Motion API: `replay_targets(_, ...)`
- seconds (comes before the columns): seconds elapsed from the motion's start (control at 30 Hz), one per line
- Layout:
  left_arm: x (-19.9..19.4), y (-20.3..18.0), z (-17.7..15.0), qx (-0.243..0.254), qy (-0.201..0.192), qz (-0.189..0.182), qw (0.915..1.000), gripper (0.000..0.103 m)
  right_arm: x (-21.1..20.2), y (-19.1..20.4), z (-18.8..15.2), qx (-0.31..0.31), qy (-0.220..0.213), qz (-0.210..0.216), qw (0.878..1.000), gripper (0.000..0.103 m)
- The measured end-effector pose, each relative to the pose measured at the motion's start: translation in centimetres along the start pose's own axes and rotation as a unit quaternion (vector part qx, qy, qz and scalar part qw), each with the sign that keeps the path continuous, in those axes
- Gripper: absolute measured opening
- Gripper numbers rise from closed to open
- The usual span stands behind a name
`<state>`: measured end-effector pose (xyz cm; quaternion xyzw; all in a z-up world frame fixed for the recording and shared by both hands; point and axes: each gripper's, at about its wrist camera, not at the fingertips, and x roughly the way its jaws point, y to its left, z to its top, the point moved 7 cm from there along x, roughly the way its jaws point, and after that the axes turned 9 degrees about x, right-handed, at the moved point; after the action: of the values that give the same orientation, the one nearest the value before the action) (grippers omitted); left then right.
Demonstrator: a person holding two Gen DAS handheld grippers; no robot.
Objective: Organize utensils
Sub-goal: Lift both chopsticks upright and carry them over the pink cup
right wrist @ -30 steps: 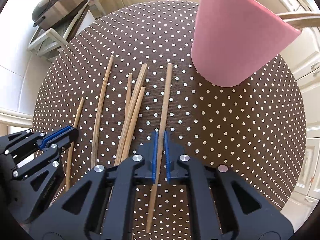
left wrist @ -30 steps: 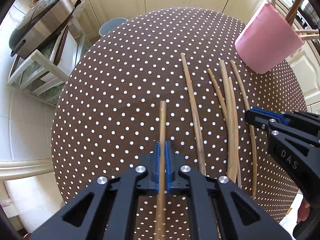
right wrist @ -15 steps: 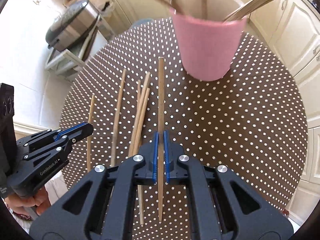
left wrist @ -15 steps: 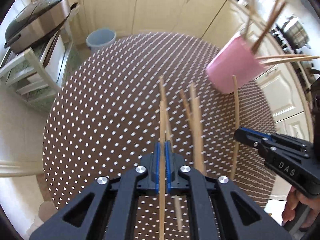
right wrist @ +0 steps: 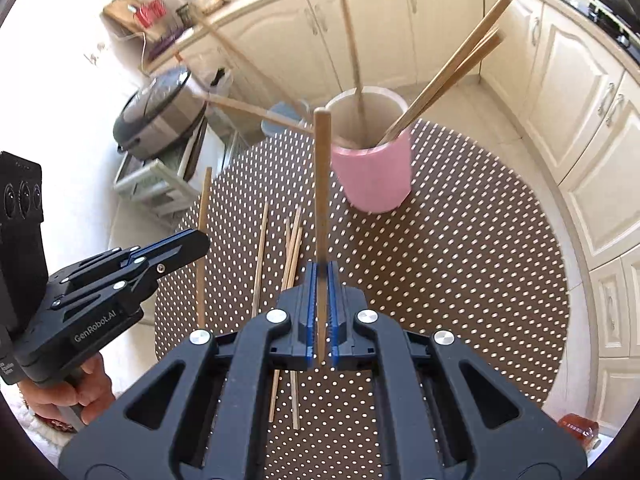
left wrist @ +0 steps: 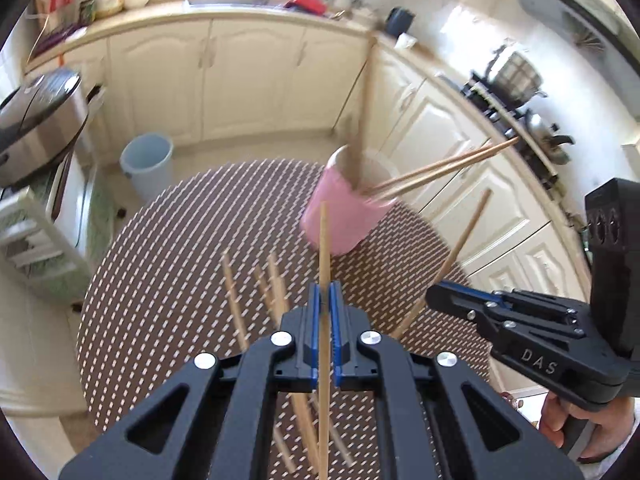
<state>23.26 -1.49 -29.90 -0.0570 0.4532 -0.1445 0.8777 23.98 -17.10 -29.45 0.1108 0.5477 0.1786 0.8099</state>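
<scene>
The round bench (right wrist: 460,248), covered in a brown cloth with white dots, takes up the middle of the kitchen floor. Cream cabinets (right wrist: 400,32) run behind it and along its right side. A silver cooker (right wrist: 160,116) sits on a white rack (right wrist: 160,188) off the bench's left edge, and a pale blue bin (left wrist: 148,168) stands on the floor beyond the far edge.

A pink cup (right wrist: 374,172) stands upright near the far rim of the bench. Several chopsticks already lean out of it in different directions, the longest pair (right wrist: 452,68) fanning up to the right, so the mouth is partly crowded.

The right half of the bench, from the cup to the near edge, is open cloth. On the left half, loose chopsticks (right wrist: 294,248) lie flat, roughly parallel, pointing toward the cup; some cross or touch one another near the middle.

The left hand-held gripper (left wrist: 325,336) is closed tight on one chopstick (left wrist: 323,240), raised above the bench, its tip in line with the cup's near side in the left wrist view. The right hand-held gripper (right wrist: 320,312) is likewise clamped on a second chopstick (right wrist: 321,168), held nearly upright with its top level with the cup's rim, just left of it. Both held sticks are off the cloth. The two grippers sit side by side, apart, with the loose sticks below and between them.
</scene>
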Motion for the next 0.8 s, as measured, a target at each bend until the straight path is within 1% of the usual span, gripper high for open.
replay_targets(0.13,-1.4,-1.5,2.6,0.007,-0.059,-0.010,0.9982,0.005,-2.5,-0.2,1.4,0.003,-0.029,0.003,1.000,0.005)
replay_targets(0.23,-2.6,-2.5,5.1,0.013,-0.109,-0.012,0.9939,0.005,-4.1,-0.2,2.7,0.001,-0.050,0.006,0.999,0.005)
replay_targets(0.3,-3.1,-3.1,6.6,0.020,-0.134,-0.010,0.9907,0.005,-4.8,-0.2,3.4,-0.002,-0.060,0.008,0.998,0.005)
replay_targets(0.4,-4.2,-3.9,9.5,0.021,-0.186,-0.004,0.9823,0.005,-5.9,-0.3,4.8,-0.006,-0.078,0.009,0.997,0.005)
replay_targets(0.47,-4.8,-4.2,10.9,0.018,-0.211,0.000,0.9773,0.005,-6.3,-0.2,5.6,-0.008,-0.087,0.010,0.996,0.005)
replay_targets(0.5,-5.0,-4.3,11.8,0.015,-0.228,0.005,0.9735,0.005,-6.7,-0.1,6.2,-0.011,-0.094,0.011,0.995,0.005)
replay_targets(0.53,-5.2,-4.5,12.4,0.014,-0.237,0.010,0.9713,0.005,-6.9,-0.1,6.5,-0.014,-0.099,0.011,0.995,0.005)
replay_targets(0.6,-5.6,-4.9,13.9,0.011,-0.263,0.022,0.9644,0.005,-7.5,0.0,7.5,-0.021,-0.108,0.010,0.994,0.005)
replay_targets(0.7,-5.5,-4.9,15.9,0.006,-0.290,0.045,0.9560,0.005,-8.2,0.1,8.8,-0.030,-0.119,0.011,0.992,0.005)
replay_targets(0.8,-5.1,-4.7,17.2,-0.001,-0.307,0.066,0.9495,0.005,-8.5,0.1,10.0,-0.037,-0.126,0.014,0.991,0.005)
